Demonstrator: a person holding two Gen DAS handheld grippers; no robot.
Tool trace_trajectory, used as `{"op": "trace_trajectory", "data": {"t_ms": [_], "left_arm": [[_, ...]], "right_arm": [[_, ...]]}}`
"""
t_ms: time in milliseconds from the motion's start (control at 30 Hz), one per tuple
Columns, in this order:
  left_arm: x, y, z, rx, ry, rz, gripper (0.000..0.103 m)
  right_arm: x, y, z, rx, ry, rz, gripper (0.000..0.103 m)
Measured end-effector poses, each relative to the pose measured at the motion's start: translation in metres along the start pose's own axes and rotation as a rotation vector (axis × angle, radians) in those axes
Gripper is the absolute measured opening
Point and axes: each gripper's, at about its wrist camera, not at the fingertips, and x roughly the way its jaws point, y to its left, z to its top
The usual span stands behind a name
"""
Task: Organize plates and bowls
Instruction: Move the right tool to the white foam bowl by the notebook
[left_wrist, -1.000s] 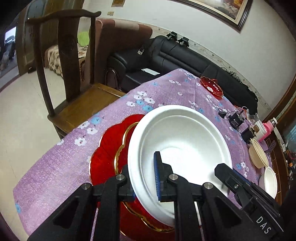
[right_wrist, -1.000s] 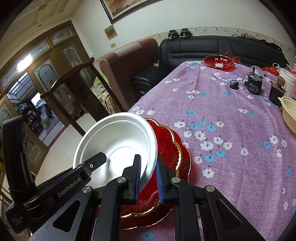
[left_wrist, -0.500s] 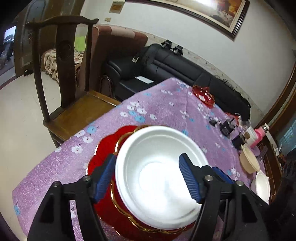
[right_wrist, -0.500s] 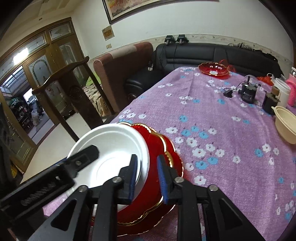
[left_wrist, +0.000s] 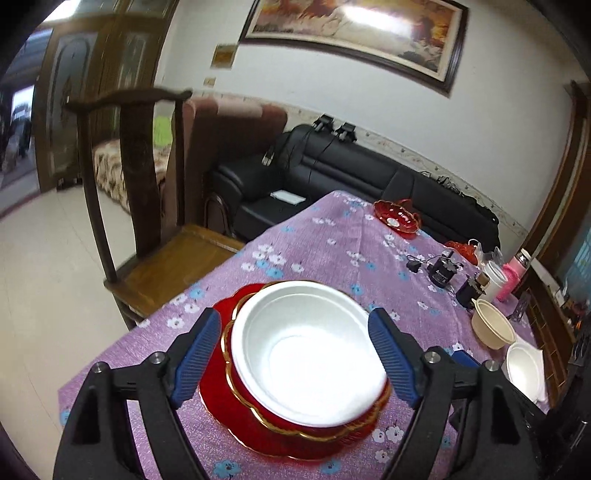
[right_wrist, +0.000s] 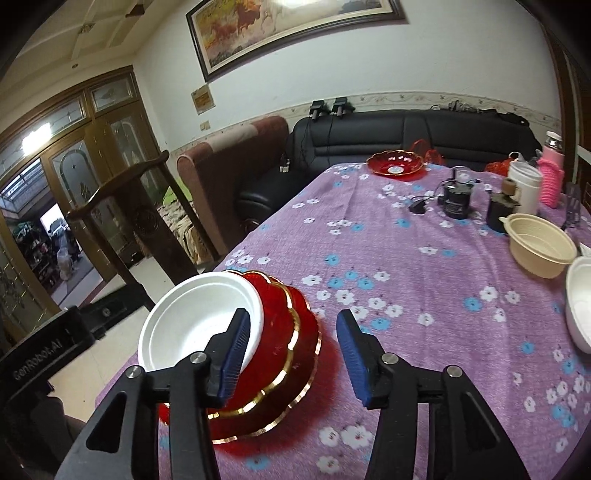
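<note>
A white bowl (left_wrist: 306, 350) rests in a stack of red gold-rimmed plates (left_wrist: 258, 435) at the near corner of the purple flowered table. It also shows in the right wrist view (right_wrist: 199, 317), on the red plates (right_wrist: 284, 354). My left gripper (left_wrist: 295, 358) is open and empty, its blue pads either side of the bowl, above it. My right gripper (right_wrist: 291, 354) is open and empty over the stack's right rim. A beige bowl (right_wrist: 539, 247), another white bowl (right_wrist: 580, 302) and a red dish (right_wrist: 395, 162) stand farther off.
A wooden chair (left_wrist: 147, 221) stands at the table's left edge, a black sofa (left_wrist: 351, 177) behind. Black chargers (right_wrist: 456, 199), a white cup (right_wrist: 524, 184) and a pink bottle (right_wrist: 552, 177) sit at the far right. The table edge (left_wrist: 122, 354) is close by the stack.
Both grippers opened and let go of the white bowl, which now rests on the red plates. Both have drawn back and up.
</note>
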Motion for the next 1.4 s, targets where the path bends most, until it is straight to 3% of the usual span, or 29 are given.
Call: {"op": "trace_trajectory", "data": {"t_ms": [300, 467, 1033, 1233, 1400], "left_arm": [[-0.025, -0.054, -0.017, 0.180, -0.044, 0.034, 0.089], [-0.035, -0.076, -0.026, 0.231, -0.044, 0.022, 0.090], [-0.043, -0.138, -0.055, 0.389, -0.021, -0.011, 0.091], [-0.035, -0.148, -0.064, 0.403, 0.026, -0.048, 0.091], [-0.028, -0.156, -0.074, 0.425, 0.055, -0.070, 0.091]], "right_arm": [[-0.033, -0.033, -0.018, 0.060, -0.029, -0.027, 0.055], [-0.052, -0.051, -0.025, 0.091, -0.055, -0.048, 0.060], [-0.084, -0.124, -0.049, 0.219, -0.081, -0.117, 0.061], [-0.093, -0.172, -0.065, 0.305, -0.073, -0.183, 0.061], [-0.116, -0.224, -0.079, 0.439, -0.111, -0.303, 0.061]]}}
